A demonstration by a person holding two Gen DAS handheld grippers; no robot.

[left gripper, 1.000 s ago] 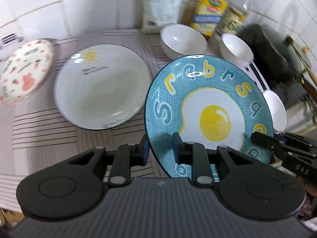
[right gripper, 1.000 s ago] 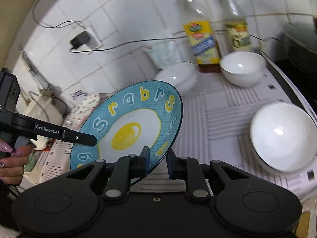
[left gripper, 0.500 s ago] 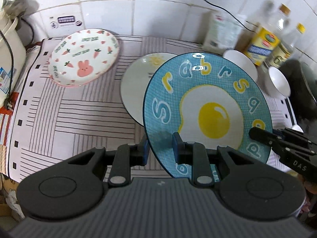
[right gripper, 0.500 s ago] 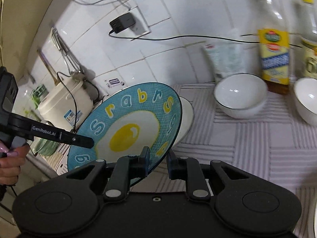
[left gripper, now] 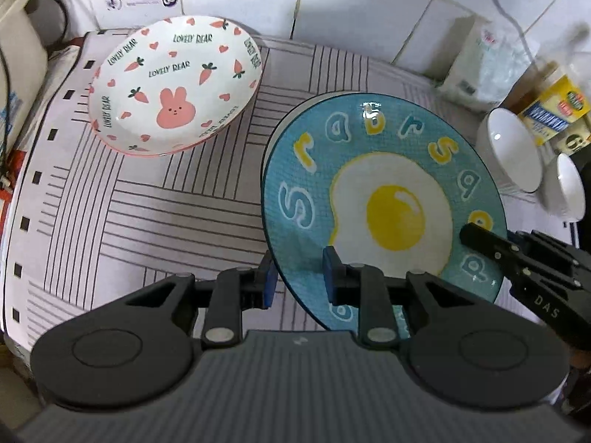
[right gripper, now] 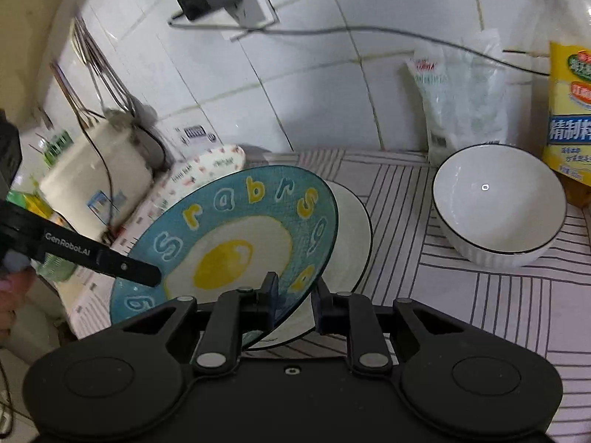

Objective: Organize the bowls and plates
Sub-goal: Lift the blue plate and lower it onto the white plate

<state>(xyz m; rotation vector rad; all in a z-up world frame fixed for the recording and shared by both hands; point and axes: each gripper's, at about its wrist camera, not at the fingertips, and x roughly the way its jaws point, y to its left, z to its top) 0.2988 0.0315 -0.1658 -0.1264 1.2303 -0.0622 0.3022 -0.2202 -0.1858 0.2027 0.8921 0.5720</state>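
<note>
Egg plate [left gripper: 384,217] carried leftward over last sec: earlier sat ahead of white bowls, now hangs tilted over white plate [right gripper: 351,229], hiding most of it. Left tongs [left gripper: 297,277] clamped on near-left rim, right tongs [right gripper: 293,301] clamped on opposite rim; both grips unchanged vs earlier frames. Bunny plate [left gripper: 173,88] now ahead-left of left tongs, apart from egg plate. White bowl [right gripper: 498,206] ahead-right of right tongs, 2nd bowl [left gripper: 570,192] beyond. Striped mat [left gripper: 177,214] beneath. Likely meaning: stacking onto white plate about to happen; needs levelling + lowering, then release. Risk: rim clink if dropped tilted.
</note>
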